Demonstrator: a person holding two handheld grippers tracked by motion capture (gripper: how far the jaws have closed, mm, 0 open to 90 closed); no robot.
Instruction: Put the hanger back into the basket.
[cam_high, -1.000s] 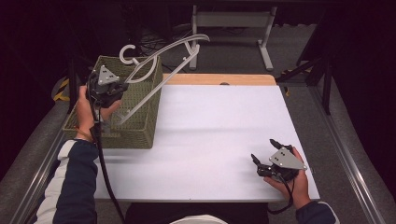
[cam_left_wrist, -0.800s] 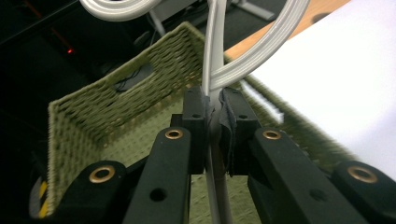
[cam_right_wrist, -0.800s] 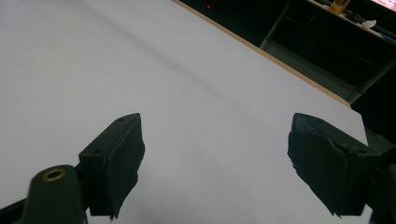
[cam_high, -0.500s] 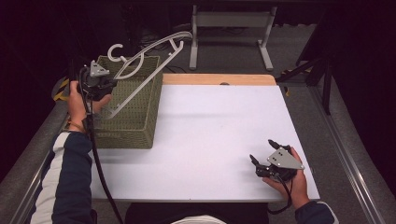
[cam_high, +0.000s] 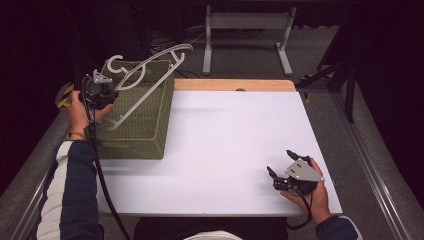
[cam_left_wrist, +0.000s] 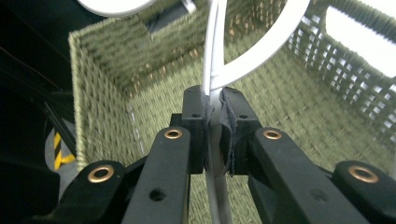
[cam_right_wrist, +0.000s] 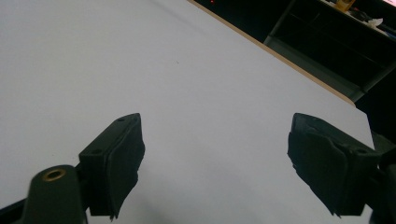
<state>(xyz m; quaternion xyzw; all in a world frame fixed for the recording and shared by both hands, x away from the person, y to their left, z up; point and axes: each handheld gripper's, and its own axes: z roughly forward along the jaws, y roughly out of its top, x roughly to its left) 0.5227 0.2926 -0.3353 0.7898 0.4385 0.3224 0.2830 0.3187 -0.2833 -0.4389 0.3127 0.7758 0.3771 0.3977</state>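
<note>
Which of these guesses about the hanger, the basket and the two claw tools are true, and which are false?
1. The left gripper is shut on the white hanger. True.
2. The hanger lies flat on the white table. False: it slants up out of the green woven basket, its hook and top above the rim.
3. The right gripper holds nothing, its jaws wide apart. True.
4. The basket stands at the table's right edge. False: it stands at the left edge in the high view.
5. The right gripper is inside the basket. False: it is over the bare table near the front right corner.
</note>
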